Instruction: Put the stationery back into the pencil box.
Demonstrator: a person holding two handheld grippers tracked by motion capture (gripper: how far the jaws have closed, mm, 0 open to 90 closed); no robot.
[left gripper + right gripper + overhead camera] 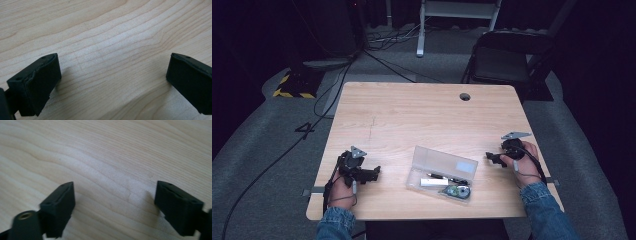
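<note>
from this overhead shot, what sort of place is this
Probably a studio or lab set up for recording: a lone wooden table on grey carpet, cables trailing over the floor, a folding chair and a dark backdrop behind.

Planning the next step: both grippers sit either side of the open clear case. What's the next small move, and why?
Probably bring the right gripper in toward the clear case. The lid is open, the items inside are exposed, both grippers' jaws are apart and empty over bare table, and the left gripper rests just as far off.
</note>
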